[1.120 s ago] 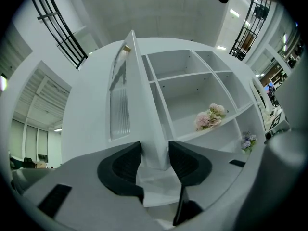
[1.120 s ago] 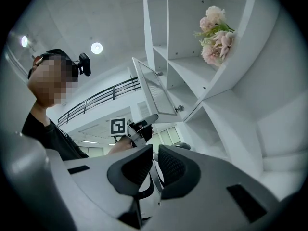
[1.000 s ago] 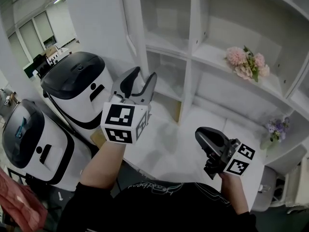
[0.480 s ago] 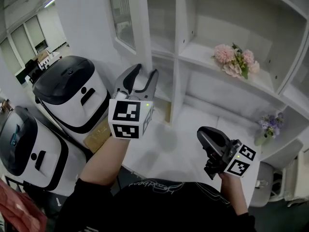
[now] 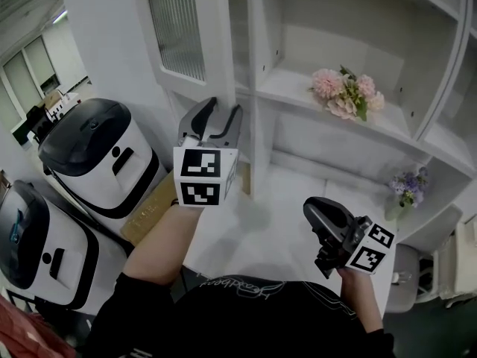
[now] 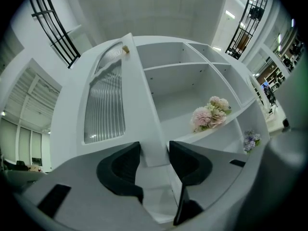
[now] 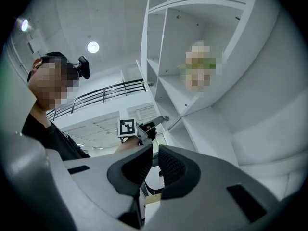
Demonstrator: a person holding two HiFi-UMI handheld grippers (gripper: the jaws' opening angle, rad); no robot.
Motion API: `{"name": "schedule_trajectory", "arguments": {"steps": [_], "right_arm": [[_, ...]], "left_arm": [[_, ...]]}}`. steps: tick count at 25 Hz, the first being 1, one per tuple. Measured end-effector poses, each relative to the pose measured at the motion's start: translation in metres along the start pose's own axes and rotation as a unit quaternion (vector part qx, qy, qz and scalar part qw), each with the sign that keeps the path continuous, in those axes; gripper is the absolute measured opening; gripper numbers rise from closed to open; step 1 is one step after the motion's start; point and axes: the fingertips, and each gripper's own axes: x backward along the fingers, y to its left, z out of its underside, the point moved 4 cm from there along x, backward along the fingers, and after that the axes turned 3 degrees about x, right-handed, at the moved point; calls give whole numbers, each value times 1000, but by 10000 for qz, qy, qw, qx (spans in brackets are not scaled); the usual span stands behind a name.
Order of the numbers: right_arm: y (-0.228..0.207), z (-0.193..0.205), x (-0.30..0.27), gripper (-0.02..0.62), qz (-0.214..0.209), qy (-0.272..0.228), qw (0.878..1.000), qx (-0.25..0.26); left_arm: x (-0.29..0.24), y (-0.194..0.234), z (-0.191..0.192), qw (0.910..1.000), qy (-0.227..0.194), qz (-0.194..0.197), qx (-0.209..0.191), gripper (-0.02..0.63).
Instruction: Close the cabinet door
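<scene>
The approach is in hand: the door (image 5: pixel 179 28) (ribbed glass panel) stands open at the cabinet's left, its edge framed between the spread jaws of the left gripper (image 5: pixel 223 107), apparently unpinched. A push toward the shelves is judged next. The right gripper (image 5: pixel 309 206) is held with jaws nearly together, empty. Counted: one door, two grippers, two flower bunches (image 5: pixel 343 92).

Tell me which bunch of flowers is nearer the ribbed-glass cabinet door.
The pink bunch on the higher shelf, closer to the cabinet door at left. The purple bunch stands lower, far to the right.
</scene>
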Motion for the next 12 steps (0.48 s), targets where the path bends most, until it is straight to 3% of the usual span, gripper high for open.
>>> {"name": "schedule_trajectory", "arguments": {"steps": [12], "right_arm": [[-14, -6, 18, 63, 261, -134, 9996, 9]], "left_arm": [[-33, -7, 1, 9993, 73, 341, 141, 193]]}}
